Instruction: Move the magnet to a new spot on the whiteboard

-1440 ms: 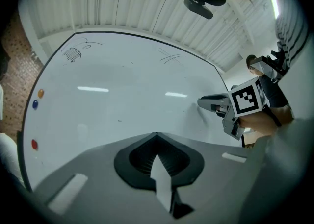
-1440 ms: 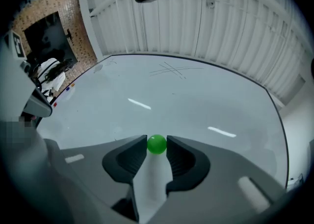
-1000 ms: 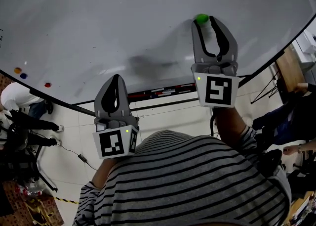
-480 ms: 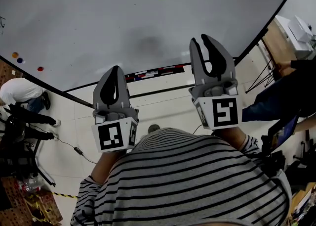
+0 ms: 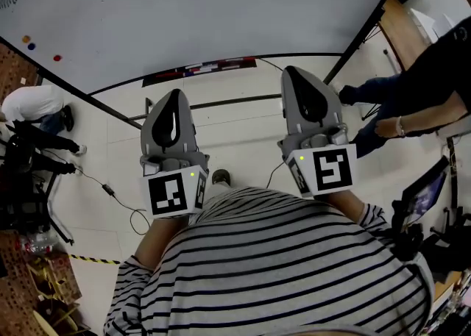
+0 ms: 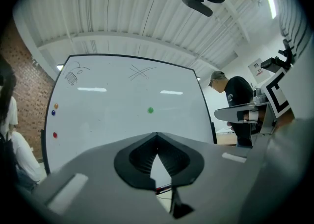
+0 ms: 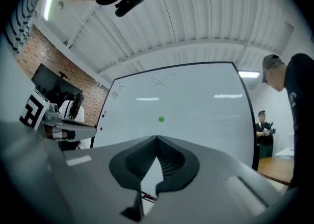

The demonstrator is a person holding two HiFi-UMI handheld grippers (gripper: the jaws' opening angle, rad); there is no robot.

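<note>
The green magnet (image 6: 150,111) sticks to the whiteboard (image 6: 113,115) a little right of its middle, with nothing holding it; in the right gripper view the magnet (image 7: 161,118) shows just above the jaw tips, far off. It is out of the head view. Both grippers hang well back from the board, over the floor. My left gripper (image 5: 174,95) is shut with nothing in it, its tips (image 6: 157,137) meeting. My right gripper (image 5: 294,71) is also shut and empty, and its tips (image 7: 157,139) touch.
Orange, blue and red magnets (image 5: 31,46) sit at the board's left edge. A marker tray (image 5: 199,70) runs under the board. A person in dark clothes (image 5: 434,62) stands at right by a wooden table (image 5: 401,29). Another person (image 5: 29,103) is at left. A cable (image 5: 110,191) lies on the floor.
The right gripper let go of the green magnet on the board, drew back and shut. Both grippers moved away from the whiteboard, which now looks much farther off.
</note>
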